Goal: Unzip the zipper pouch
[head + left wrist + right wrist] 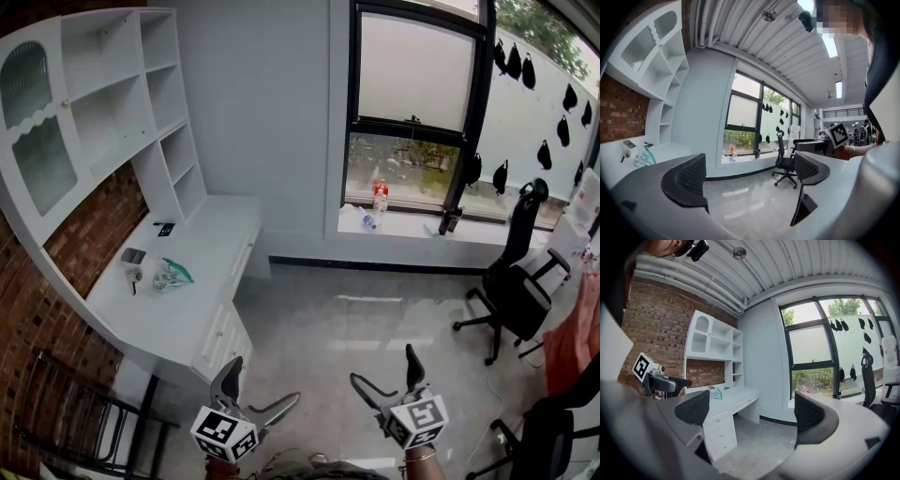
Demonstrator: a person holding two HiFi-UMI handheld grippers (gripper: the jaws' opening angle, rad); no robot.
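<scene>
Presently in view: a left gripper (pixel 262 389) and a right gripper (pixel 384 368), held side by side low in the head view, over a pale glossy floor (pixel 375 319) and well apart from the furniture. In the left gripper view the jaws stand wide apart with only floor and the far room between them. In the right gripper view the jaws are likewise spread wide, with nothing between the pads. The zipper pouch (pixel 172 275), clear with a teal edge, lies on the top of a white desk (pixel 202 309) at the left of the room, untouched by either tool. Near the pouch on the desk: a small grey object (pixel 133 255) and a small dark item (pixel 164 228), neither clear enough to name. Above the desk, a white shelf unit (pixel 103 84) against a brick wall (pixel 28 309). On the window sill (pixel 412 225), a bottle (pixel 380 197) with a red label. At right, a black office chair (pixel 511 281).
</scene>
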